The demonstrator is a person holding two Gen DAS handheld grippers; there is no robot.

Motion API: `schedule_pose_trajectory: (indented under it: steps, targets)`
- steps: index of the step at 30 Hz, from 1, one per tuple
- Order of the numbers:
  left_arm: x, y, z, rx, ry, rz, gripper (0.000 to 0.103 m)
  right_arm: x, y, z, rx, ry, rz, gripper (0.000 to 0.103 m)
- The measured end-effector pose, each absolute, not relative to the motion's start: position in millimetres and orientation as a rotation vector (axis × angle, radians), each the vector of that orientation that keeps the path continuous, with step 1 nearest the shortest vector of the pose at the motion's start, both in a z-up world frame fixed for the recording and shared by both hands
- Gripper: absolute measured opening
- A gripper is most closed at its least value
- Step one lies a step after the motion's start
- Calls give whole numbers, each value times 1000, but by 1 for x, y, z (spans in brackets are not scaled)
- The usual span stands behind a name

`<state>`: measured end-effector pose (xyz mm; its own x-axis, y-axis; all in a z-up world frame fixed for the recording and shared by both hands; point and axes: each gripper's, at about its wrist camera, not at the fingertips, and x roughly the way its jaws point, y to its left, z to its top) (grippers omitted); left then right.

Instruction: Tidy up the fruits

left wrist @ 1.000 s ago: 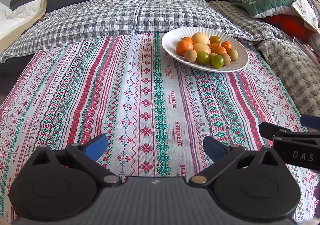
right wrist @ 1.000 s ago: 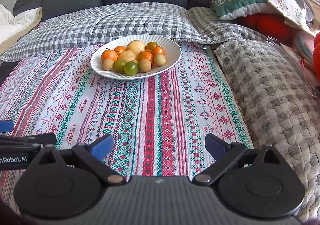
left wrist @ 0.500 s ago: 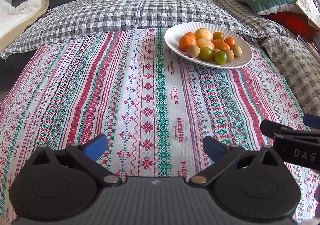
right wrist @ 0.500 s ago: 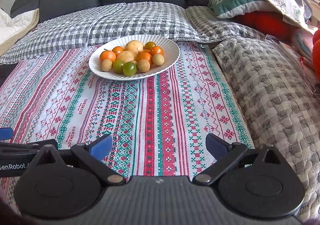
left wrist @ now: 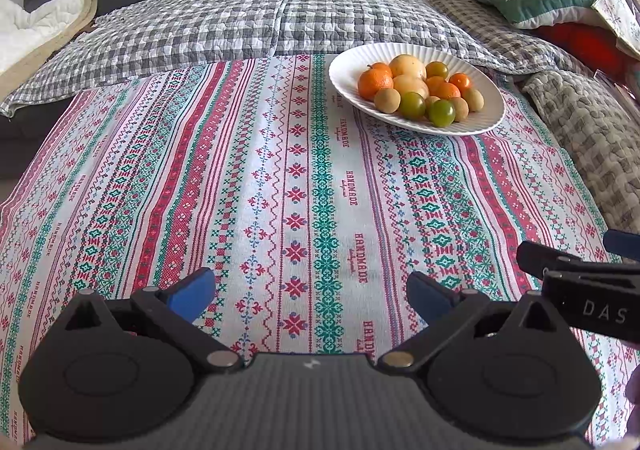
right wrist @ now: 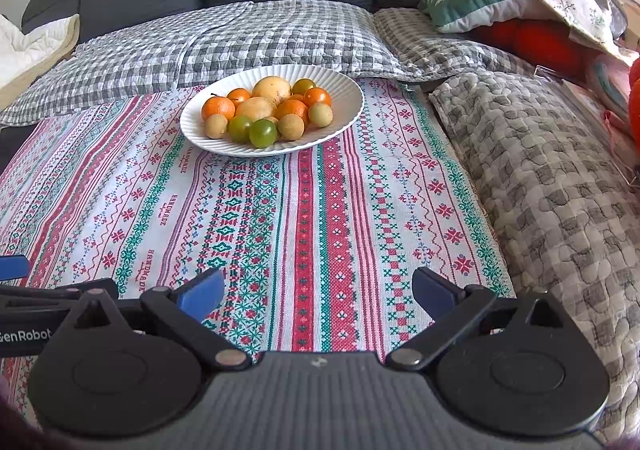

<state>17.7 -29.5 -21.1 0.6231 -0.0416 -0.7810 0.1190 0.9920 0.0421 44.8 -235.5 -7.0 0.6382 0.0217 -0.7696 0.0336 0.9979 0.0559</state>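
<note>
Right wrist view: right gripper (right wrist: 318, 286) and left gripper (left wrist: 310, 286) spread wide, empty, above striped embroidered cloth (right wrist: 312, 217), well short of ribbed white plate (right wrist: 344, 89) of fruits (right wrist: 266, 111).

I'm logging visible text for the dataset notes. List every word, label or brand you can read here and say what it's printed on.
"HANDMADE": woven repeatedly along the striped tablecloth; a smaller line under each is too small to read.
"DAS": on the right hand-held gripper body, cut off at the left view's edge.
"GenRobot": on the left hand-held gripper body, first letter cut off at the right view's edge.
No other legible text.
</note>
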Motion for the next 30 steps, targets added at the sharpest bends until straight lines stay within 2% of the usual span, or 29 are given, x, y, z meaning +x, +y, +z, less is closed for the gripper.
schedule_pose_trajectory:
  steps: [30]
  targets:
    - [19, -23, -23, 85, 890, -76, 97, 47, -236, -10, 69, 880, -21, 102]
